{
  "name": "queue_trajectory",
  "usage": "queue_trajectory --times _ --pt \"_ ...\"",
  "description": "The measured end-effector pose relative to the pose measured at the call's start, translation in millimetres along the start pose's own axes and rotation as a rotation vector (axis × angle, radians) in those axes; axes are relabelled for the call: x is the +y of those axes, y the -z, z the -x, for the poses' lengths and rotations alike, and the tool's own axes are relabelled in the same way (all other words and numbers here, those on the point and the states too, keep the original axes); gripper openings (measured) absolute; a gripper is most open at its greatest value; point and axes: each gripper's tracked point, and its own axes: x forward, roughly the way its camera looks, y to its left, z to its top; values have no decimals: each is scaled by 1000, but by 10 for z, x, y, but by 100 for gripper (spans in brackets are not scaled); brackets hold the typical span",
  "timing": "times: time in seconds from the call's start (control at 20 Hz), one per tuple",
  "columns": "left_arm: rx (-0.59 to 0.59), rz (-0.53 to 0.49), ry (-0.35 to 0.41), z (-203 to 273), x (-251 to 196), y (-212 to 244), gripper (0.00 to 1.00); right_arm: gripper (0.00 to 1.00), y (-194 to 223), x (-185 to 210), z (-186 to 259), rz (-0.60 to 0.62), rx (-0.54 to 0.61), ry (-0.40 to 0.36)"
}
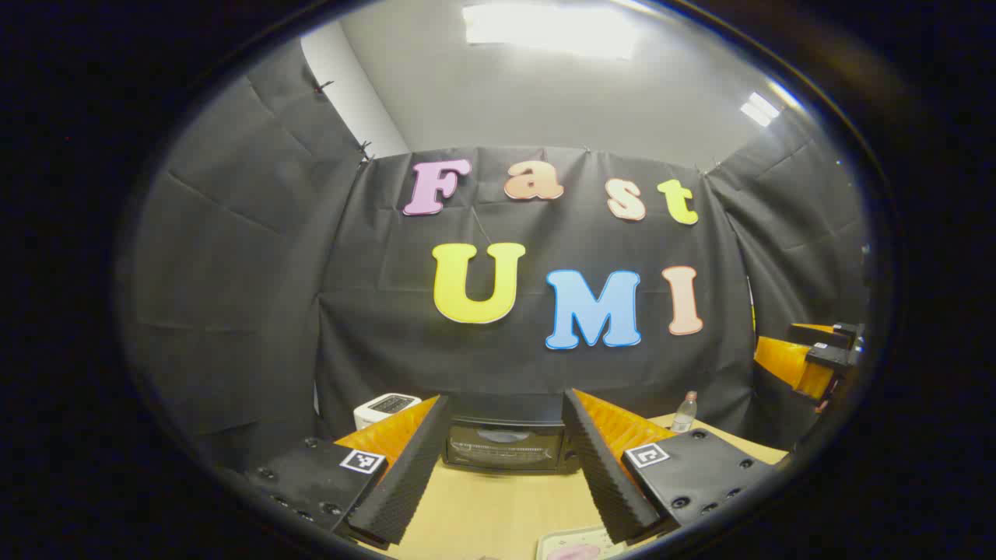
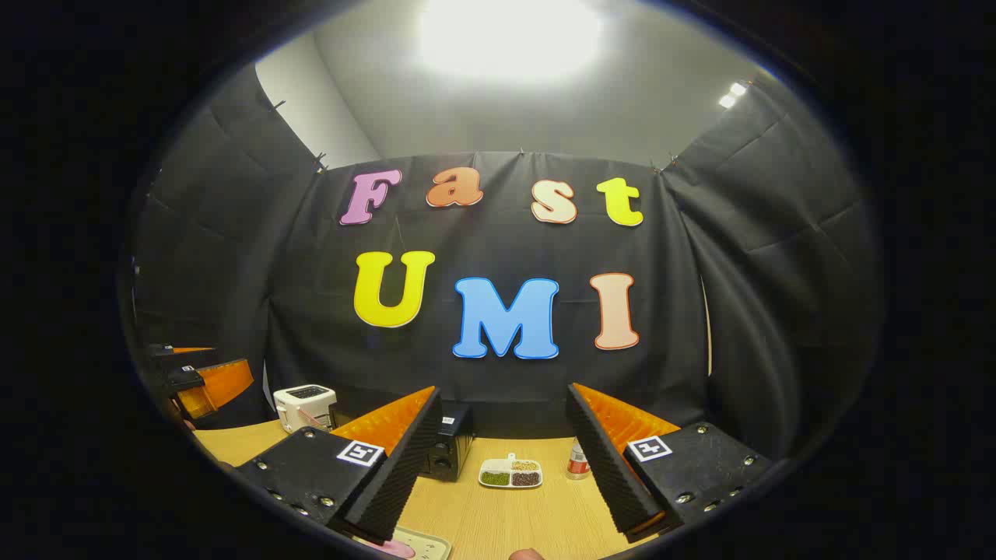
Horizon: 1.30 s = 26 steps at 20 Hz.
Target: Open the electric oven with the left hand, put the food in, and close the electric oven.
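The black electric oven [image 1: 504, 447] stands on the wooden table [image 1: 482, 513] against the back wall, its glass door shut. My left gripper [image 1: 506, 400] is open and points straight at it from a short way off, holding nothing. A white tray [image 1: 591, 539] with a pink piece of food [image 1: 574, 552] lies just below, at the near edge. My right gripper [image 2: 504, 391] is open and empty over the table; the oven [image 2: 451, 443] shows behind its left finger, and the tray [image 2: 424, 544] with the pink food [image 2: 389, 547] lies under it.
A white toaster [image 1: 385, 407] stands left of the oven and a small clear bottle [image 1: 685, 412] to its right. A divided dish of beans [image 2: 511, 473] and the bottle [image 2: 577, 460] sit mid-table. The other gripper appears at each view's edge [image 1: 809, 362] [image 2: 206, 385].
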Motion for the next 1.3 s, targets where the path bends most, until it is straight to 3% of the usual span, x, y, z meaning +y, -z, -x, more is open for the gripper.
queue_trajectory --times 0.7,1.15,1.2,1.3 --pt "-10 -45 42 -183 -334 -41 100 98 170 -380 -103 -32 26 54" --pt "-23 -73 -1 -234 -438 -21 100 98 253 -500 -155 -34 6 -3" --pt "-22 -74 -8 -265 -413 -8 90 98 268 -519 -167 -34 3 -1" --pt "-11 -61 -12 -361 -374 22 90 98 322 -448 -171 -47 20 -24"
